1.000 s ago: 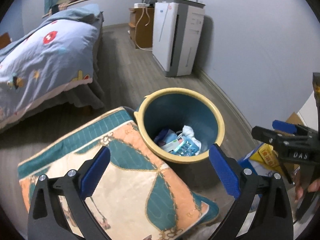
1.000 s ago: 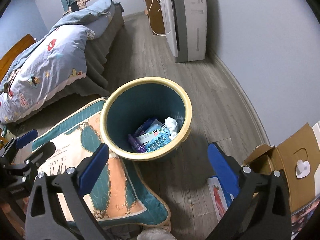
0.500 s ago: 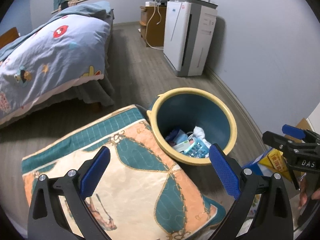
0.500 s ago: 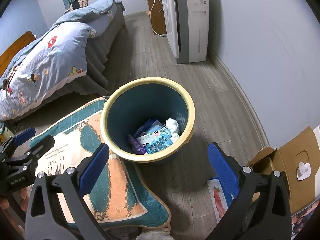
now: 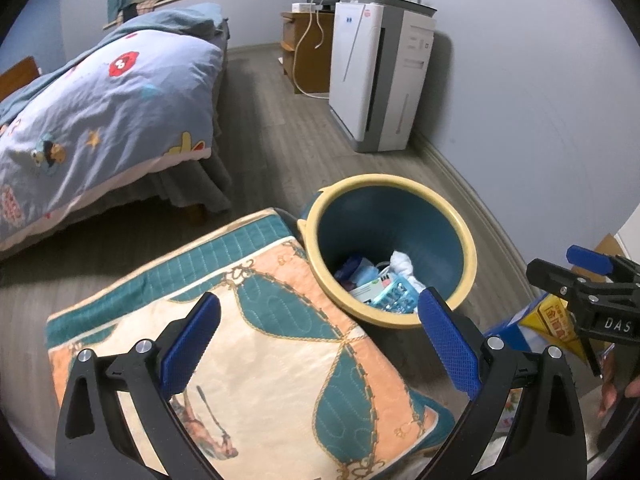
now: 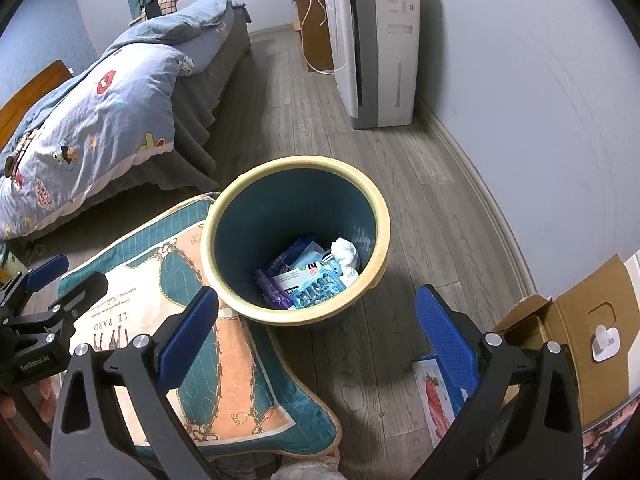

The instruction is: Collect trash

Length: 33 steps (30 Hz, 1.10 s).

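With both your left tongs and right tongs gaping wide and empty above the yellow-rimmed blue plastic bin on the floor, already holding wrappers and tissue, you're between pickups: seek more litter.

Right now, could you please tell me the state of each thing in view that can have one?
Left tongs: open, empty.
Right tongs: open, empty.
Round blue bin with yellow rim: upright, uncovered, trash at the bottom.
Brown cardboard box: flaps open.
Teal and peach patterned cushion: flat, touching the bin.
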{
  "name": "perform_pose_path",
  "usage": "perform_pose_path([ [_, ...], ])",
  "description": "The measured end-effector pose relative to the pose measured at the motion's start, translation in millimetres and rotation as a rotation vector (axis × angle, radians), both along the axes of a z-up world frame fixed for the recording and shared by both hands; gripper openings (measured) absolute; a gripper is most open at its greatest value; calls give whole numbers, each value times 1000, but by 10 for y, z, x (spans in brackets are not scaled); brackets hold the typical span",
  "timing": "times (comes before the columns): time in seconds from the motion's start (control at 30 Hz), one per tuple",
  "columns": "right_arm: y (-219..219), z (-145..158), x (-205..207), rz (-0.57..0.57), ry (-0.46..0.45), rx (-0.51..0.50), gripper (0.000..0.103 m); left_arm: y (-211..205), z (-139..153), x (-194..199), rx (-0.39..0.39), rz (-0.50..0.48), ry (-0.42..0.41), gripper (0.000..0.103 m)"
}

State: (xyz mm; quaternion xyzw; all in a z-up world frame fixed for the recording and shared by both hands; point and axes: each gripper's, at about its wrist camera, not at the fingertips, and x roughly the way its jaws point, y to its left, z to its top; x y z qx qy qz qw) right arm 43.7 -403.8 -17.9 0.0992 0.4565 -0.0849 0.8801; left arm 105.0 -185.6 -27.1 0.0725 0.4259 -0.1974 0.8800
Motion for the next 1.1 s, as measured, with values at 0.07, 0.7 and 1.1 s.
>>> perform_pose_path([
  [0.07, 2, 7, -8, 0, 0, 1, 97, -1, 0, -2, 0, -1, 0, 98],
  [0.7, -3, 10, -9, 1, 1, 0, 97, -13, -13, -22, 6, -5, 1, 98],
  [1.1, -13, 14, -11, -1, -2, 0, 97, -67, -39, -64, 11, -16, -2, 98],
])
